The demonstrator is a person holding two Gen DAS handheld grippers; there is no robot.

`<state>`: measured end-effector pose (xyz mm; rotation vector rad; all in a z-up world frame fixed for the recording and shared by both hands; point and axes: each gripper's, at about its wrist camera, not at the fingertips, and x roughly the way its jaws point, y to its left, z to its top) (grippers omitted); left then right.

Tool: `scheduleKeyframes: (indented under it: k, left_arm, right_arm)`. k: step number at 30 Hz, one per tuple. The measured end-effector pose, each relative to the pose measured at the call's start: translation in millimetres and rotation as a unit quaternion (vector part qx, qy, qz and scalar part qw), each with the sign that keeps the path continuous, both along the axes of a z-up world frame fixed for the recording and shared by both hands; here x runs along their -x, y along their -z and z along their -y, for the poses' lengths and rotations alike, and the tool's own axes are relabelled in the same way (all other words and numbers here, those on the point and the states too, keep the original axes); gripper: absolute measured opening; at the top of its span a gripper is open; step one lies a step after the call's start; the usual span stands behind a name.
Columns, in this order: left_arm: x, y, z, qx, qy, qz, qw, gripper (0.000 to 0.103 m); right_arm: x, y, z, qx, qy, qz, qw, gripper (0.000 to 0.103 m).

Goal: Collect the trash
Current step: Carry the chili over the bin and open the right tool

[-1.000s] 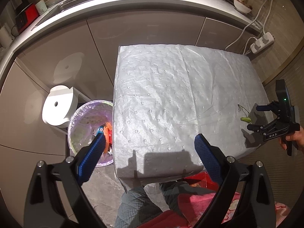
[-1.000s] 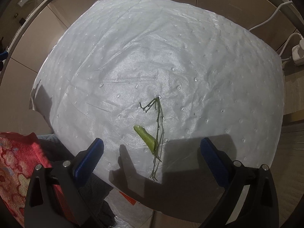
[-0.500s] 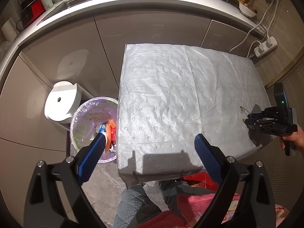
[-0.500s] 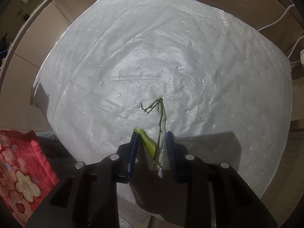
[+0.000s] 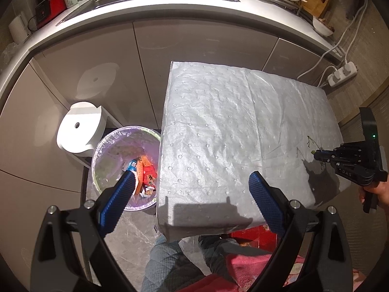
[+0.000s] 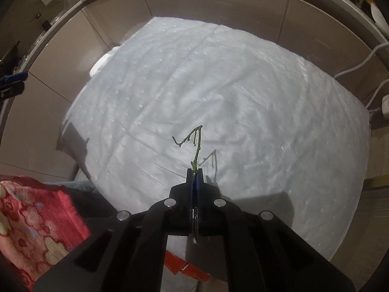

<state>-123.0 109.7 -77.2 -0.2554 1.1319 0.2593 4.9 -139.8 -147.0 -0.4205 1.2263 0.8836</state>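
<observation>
Right wrist view: right tongs (image 6: 194, 174) pressed together on a thin green stem (image 6: 197, 143), branched end jutting forward past the tips, lifted clear of the white padded sheet (image 6: 243, 85) with its shadow cast just beside it; pinch taken low on the stalk, presumably so the light twig cannot slip or swing out in transit. A pale green bit showing at the tip in the left wrist view, too small to identify. Left wrist view: left tongs (image 5: 192, 194) spread wide, nothing between them, poised over the near edge of the worktop (image 5: 218, 221), apparently kept free for a further piece. Right tongs seen again at the far right edge of the sheet, gripped by a hand (image 5: 379, 192). Lined bin (image 5: 104, 146) on the floor, just beside the left edge of the worktop, already holding coloured wrappers (image 5: 145, 172); placed close, likely to keep each carry short. White paper roll (image 5: 77, 129) just behind the bin. Sheet otherwise bare of visible scraps. Judged stage: stem secured, carry across to the bin still to come.
</observation>
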Motion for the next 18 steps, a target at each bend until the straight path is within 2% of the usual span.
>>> scheduleKeyframes:
  k: [4, 9, 14, 18]
  left_arm:
    - [11.5, -0.1, -27.6, 0.003, -0.021, 0.005, 0.9998, 0.09]
    - [30.8, 1.2, -68.7, 0.007, -0.049, 0.007, 0.9987, 0.09]
    - [42.9, 8.1, -101.2, 0.014, -0.048, 0.005, 0.9987, 0.09]
    - [49.2, 13.4, -122.4, 0.033, -0.04, 0.008, 0.9986, 0.09]
  right_arm:
    - [21.1, -14.5, -71.7, -0.037, -0.039, 0.0, 0.999, 0.003]
    - [38.9, -13.3, -161.5, -0.071, -0.068, -0.021, 0.995, 0.003]
    - [47.3, 2.2, -240.9, -0.077, -0.086, -0.053, 0.992, 0.003]
    - [49.9, 20.4, -296.4, -0.061, -0.105, -0.073, 0.99, 0.003]
